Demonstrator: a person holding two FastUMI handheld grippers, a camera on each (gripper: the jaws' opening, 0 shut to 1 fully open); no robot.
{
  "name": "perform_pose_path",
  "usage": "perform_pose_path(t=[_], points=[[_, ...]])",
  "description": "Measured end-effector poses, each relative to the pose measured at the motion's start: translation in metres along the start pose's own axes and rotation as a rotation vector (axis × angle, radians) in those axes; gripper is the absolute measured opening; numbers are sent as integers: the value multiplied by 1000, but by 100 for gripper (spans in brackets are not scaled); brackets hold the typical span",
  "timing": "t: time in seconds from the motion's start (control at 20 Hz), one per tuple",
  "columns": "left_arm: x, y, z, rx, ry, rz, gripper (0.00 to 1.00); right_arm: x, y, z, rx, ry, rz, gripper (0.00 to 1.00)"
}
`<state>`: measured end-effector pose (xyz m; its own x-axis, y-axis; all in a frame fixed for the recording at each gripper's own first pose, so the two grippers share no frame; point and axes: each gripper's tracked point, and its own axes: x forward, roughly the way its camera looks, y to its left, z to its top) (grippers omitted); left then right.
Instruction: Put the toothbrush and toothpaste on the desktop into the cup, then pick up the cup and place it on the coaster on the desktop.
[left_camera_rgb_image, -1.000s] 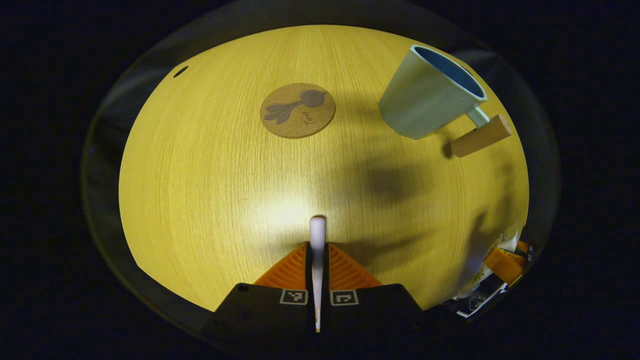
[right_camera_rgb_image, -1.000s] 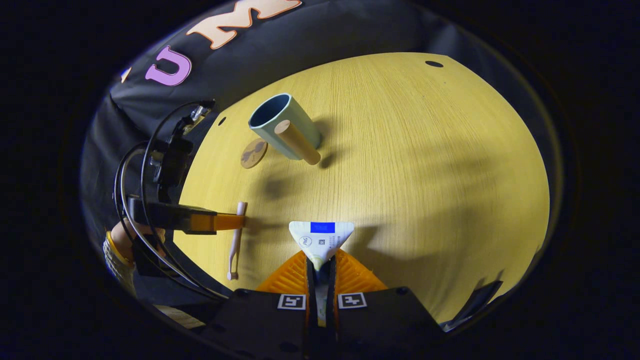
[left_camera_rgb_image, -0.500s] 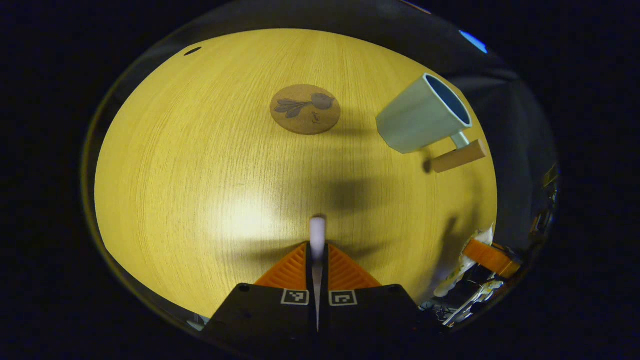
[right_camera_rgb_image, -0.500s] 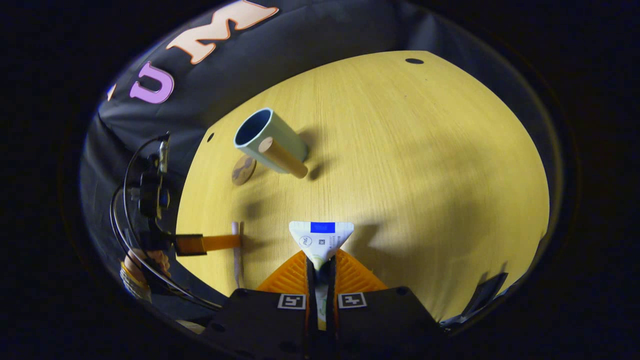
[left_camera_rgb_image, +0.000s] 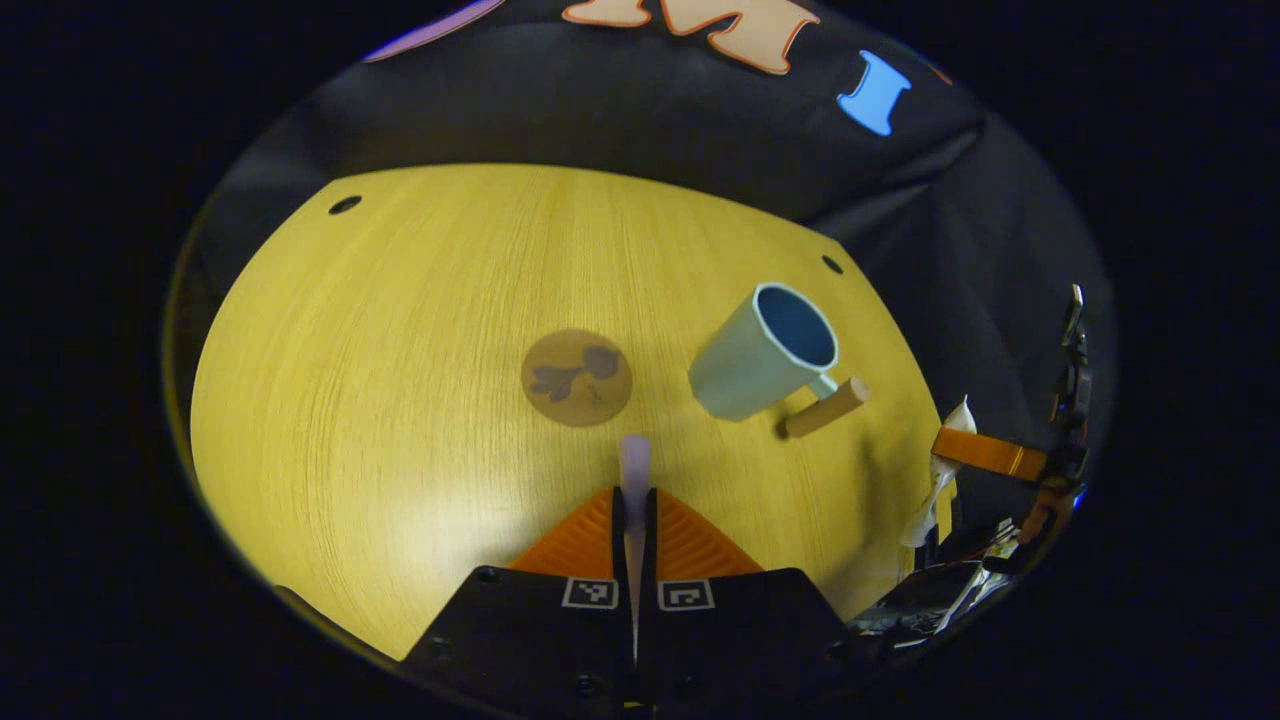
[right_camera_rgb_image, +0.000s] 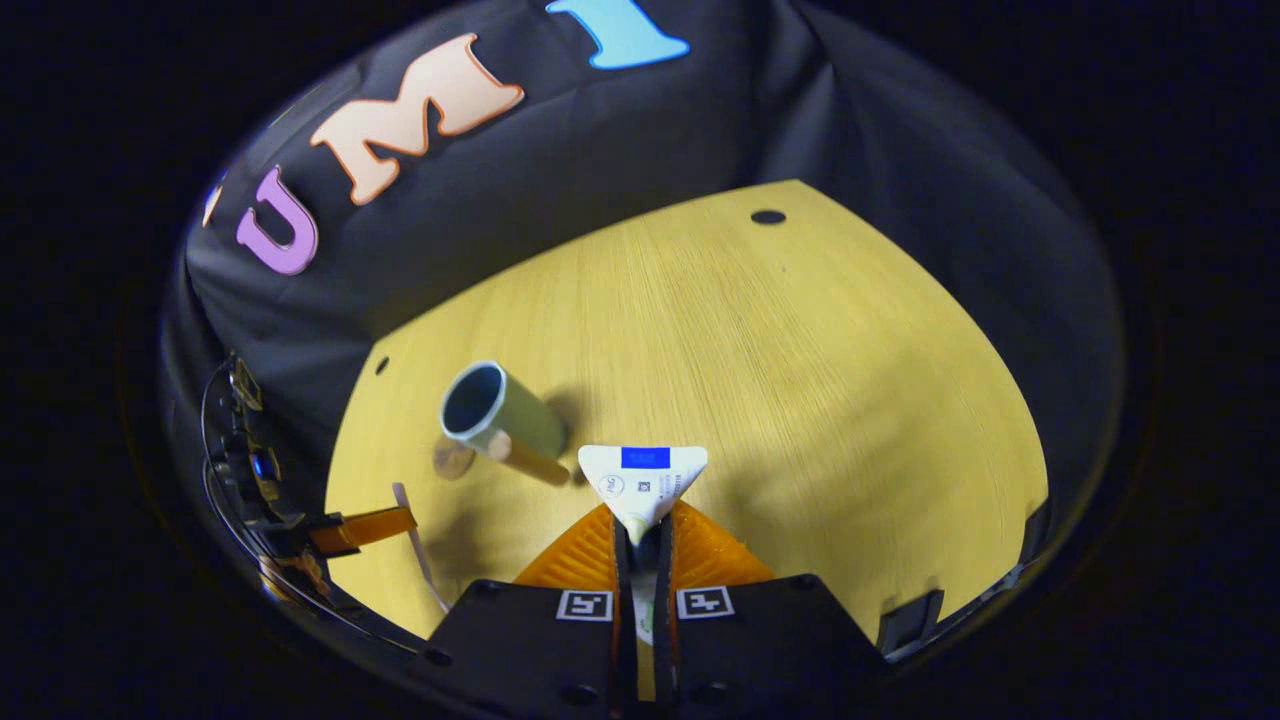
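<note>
Left gripper (left_camera_rgb_image: 634, 500) is clamping the toothbrush (left_camera_rgb_image: 634, 462), right gripper (right_camera_rgb_image: 641, 520) is pinching the toothpaste (right_camera_rgb_image: 642, 478), both hanging above the desk (left_camera_rgb_image: 400, 400) near the cup (left_camera_rgb_image: 765, 352).

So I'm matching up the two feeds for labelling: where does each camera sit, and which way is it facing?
Left gripper view: rides the left gripper, above the desk, looking down and forward past its fingers shut on the toothbrush toward the coaster and cup.
Right gripper view: rides the right gripper, also raised, its fingers shut on the toothpaste; the cup sits ahead to the left.
Shared: desk, cup, coaster; each shows the other gripper at its edge.
</note>
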<state>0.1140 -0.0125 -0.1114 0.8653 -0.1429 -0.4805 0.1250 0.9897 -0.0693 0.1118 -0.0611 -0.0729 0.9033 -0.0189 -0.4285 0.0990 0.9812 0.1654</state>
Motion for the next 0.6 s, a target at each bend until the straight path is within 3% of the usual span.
perform_pose_path(t=[0.25, 0.6], points=[[-7, -6, 55, 94, -183, -75, 0, -9, 50, 56, -18, -204, 78, 8], [-26, 0, 116, 95, -400, -143, 0, -14, 111, 123, -26, -430, 145, 9]])
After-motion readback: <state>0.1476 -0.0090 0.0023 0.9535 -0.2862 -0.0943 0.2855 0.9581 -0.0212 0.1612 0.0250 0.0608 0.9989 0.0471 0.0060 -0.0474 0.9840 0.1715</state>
